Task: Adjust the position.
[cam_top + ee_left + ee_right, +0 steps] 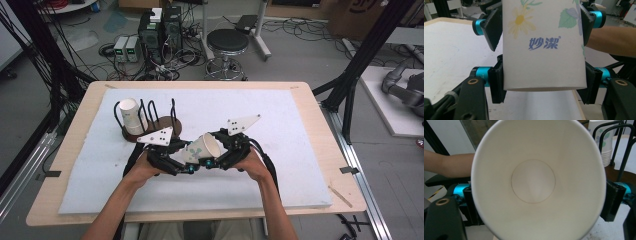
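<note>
High view shows a paper cup [202, 148] held in the air between both grippers, just in front of the wire cup rack [150, 120], which serves as the landmark. The cup lies tilted, its open mouth turned toward the right gripper [214, 161] and its base toward the left gripper [187, 167].

In the left gripper view the black jaws press on both sides of the cup near its base, so the left tongs are clamped on the paper cup. In the right gripper view the cup's mouth faces the camera with a jaw at each side of the rim; these jaws stand wide and hug the rim, but whether they actually press on it I cannot tell.

As for progress, my reading is that cups are being placed on the rack: one stack of cups [131, 115] already sits in the rack's leftmost slot, while the held cup is not yet there. What looks left is a hand-over or re-grip, then carrying the cup back to the rack and setting it down.

The slots to the right of the stack appear free. The white mat [280, 165] lies bare on every side away from the rack, with the wooden table edge [320, 125] well apart from the hands. The upright wire loops are the closest thing to snag on.
</note>
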`<state>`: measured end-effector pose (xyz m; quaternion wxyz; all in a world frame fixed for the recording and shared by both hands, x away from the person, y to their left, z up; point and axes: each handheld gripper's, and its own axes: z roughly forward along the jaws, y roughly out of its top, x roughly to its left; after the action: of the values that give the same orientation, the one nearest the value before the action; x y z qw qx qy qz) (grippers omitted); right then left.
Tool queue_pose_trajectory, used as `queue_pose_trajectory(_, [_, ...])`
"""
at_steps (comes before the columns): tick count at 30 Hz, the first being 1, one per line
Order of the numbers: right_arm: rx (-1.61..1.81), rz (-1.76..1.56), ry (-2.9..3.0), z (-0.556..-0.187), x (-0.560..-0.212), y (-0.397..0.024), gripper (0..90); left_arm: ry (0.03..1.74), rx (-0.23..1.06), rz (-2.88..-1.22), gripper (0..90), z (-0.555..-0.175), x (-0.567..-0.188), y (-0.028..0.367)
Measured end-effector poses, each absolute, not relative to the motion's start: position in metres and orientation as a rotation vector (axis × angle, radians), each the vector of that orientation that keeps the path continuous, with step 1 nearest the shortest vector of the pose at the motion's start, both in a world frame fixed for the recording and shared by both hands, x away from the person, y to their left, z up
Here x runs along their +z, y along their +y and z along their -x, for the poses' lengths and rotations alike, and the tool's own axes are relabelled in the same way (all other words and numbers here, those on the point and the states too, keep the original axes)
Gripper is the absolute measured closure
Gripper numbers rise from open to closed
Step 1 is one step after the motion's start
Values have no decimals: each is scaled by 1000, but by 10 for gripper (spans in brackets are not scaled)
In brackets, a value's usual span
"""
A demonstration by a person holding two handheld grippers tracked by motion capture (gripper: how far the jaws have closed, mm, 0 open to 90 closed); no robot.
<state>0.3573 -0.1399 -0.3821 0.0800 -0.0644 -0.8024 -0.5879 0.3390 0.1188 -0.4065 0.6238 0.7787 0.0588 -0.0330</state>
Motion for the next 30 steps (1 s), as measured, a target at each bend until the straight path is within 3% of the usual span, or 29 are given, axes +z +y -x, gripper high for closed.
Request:
queue_pose_trajectory(5, [-1788, 168, -2375, -356, -381, -141, 272, 138, -79, -1789, 364, -339, -407, 117])
queue_pose_trajectory(14, [-1790, 157, -2379, -356, -380, -141, 316, 142, -70, -1799, 361, -339, -406, 117])
queue_pose_trajectory(15, [-1792, 154, -2379, -356, -380, -141, 316, 161, -68, -1791, 339, -338, -407, 116])
queue_pose_trajectory(17, [-1797, 155, -2378, -356, -380, -141, 316, 169, -77, -1773, 76, -337, -406, 115])
queue_pose_trajectory(25, [-1808, 172, -2377, -357, -379, -144, 316, 180, -46, -1776, 67, -336, -404, 117])
queue_pose_trajectory(30, [-1795, 203, -2401, -357, -378, -146, 316, 253, 53, -1854, 68, -333, -404, 121])
